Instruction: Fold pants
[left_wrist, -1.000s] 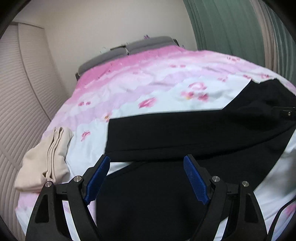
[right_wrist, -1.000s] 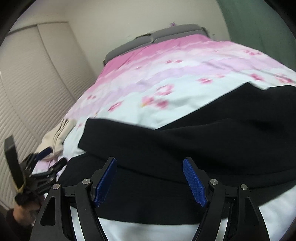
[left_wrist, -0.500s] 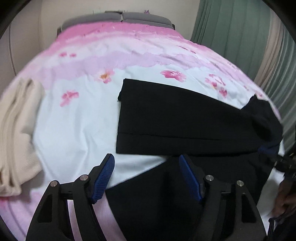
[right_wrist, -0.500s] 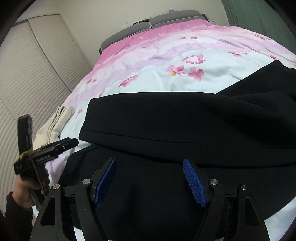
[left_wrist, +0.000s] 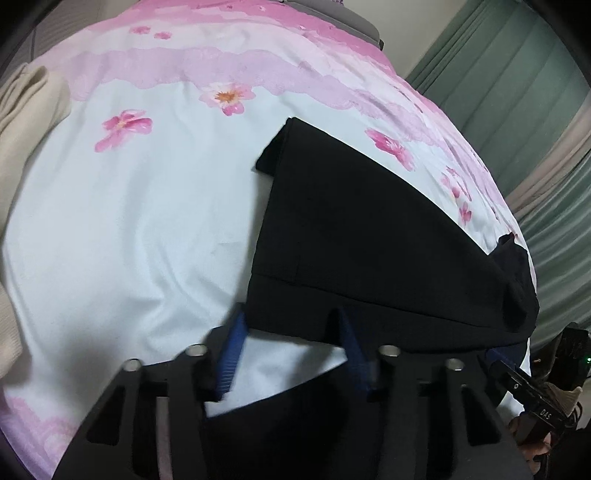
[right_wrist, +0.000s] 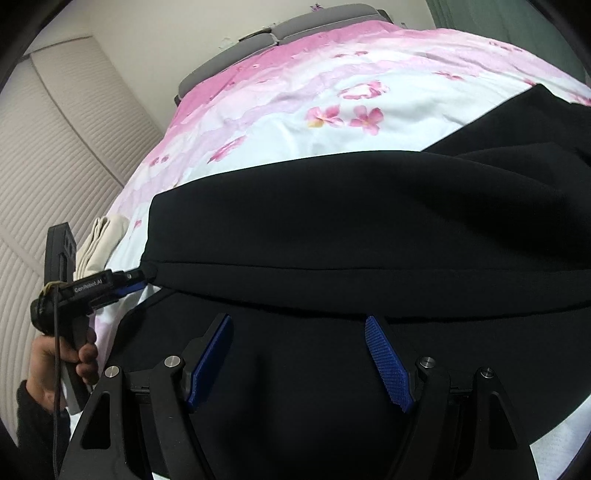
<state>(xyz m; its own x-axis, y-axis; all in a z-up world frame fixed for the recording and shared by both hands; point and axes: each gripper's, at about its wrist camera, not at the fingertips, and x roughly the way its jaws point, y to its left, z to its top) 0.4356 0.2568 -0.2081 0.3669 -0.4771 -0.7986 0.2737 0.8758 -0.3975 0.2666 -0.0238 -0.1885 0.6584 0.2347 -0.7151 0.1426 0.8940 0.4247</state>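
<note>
Pink-and-white floral bedding (left_wrist: 147, 229) covers the bed that serves as the work surface, with green curtains (left_wrist: 517, 85) behind it and a louvred closet door (right_wrist: 55, 155) to the side.

The black pants (right_wrist: 351, 236) lie across the bedding directly ahead of both grippers. One leg is spread flat with its hem end forward of the left gripper (left_wrist: 291, 350); the other leg passes beneath both tools. A folded beige garment (left_wrist: 26, 110) rests well apart, forward and left of the left gripper.

Left gripper: jaws parted to a moderate width, nothing between them. The lower hem corner of the flat leg lies just ahead of the fingertips, between them in line. In the right wrist view the tips appear at or very close to that corner; contact cannot be confirmed.

Right gripper (right_wrist: 299, 354): jaws wide apart, nothing held, positioned low over the near leg, with the long edge of the flat leg just forward of the fingertips.

Step in hand, as judged: approach to grasp for the leg-over-leg fold. No fold appears complete.

Next move calls for:
1. Left jaws closing on the hem corner, all layers included.
2. Right jaws taking the same edge further along.
3. Both lifting together, so the leg carries over without sagging.
</note>
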